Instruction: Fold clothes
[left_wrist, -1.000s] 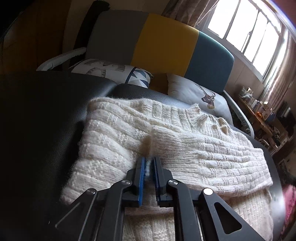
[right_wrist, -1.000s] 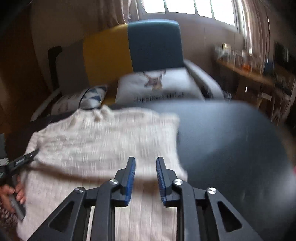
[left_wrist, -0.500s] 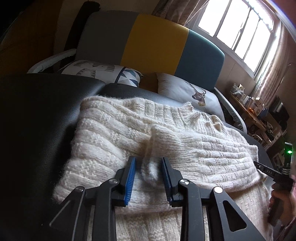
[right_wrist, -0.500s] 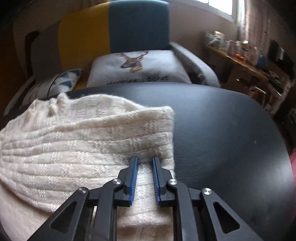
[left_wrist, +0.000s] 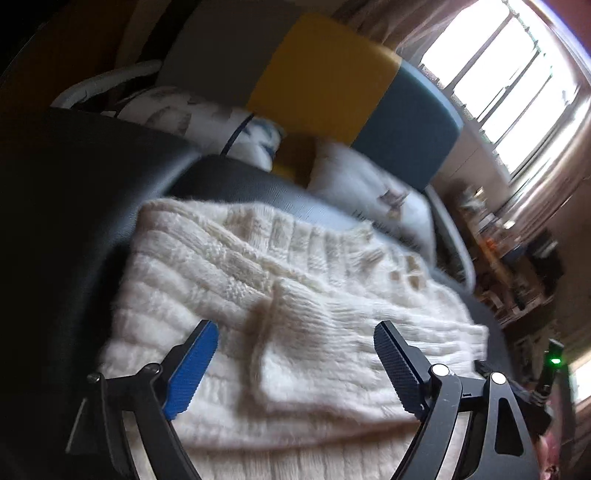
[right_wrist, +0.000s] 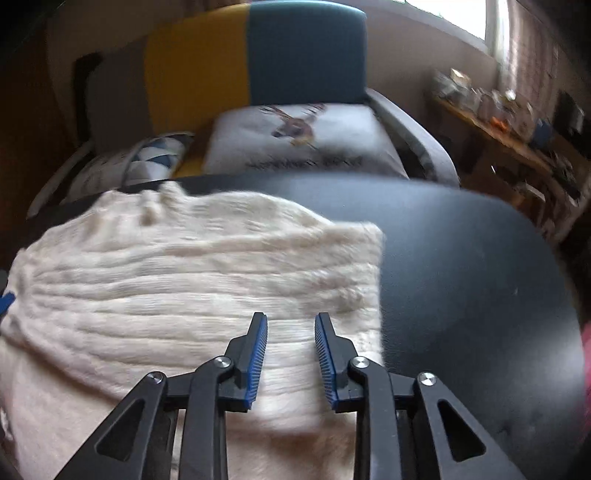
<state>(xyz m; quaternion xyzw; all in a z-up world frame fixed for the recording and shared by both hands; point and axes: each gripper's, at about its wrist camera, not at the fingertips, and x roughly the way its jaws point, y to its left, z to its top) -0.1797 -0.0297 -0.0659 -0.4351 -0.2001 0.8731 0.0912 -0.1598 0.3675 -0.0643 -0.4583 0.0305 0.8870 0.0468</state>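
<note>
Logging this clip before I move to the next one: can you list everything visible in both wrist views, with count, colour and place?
Cream chunky-knit sweater: one, cream, part-folded on the dark surface.
Dark padded leather-look surface: one, black, under the sweater.
Sofa with grey, yellow and teal back panels: one, behind the surface.
White cushion with deer print: one, on the sofa seat.
White cushion with blue triangle pattern: one, left of the deer cushion.
Window: one, bright, upper right.
Cluttered wooden shelf: one, brown, far right; items blurred.
Left gripper: fingers opening, wide over a sleeve fold, not gripping.
Right gripper: fingers opening, over the sweater's right edge.
</note>
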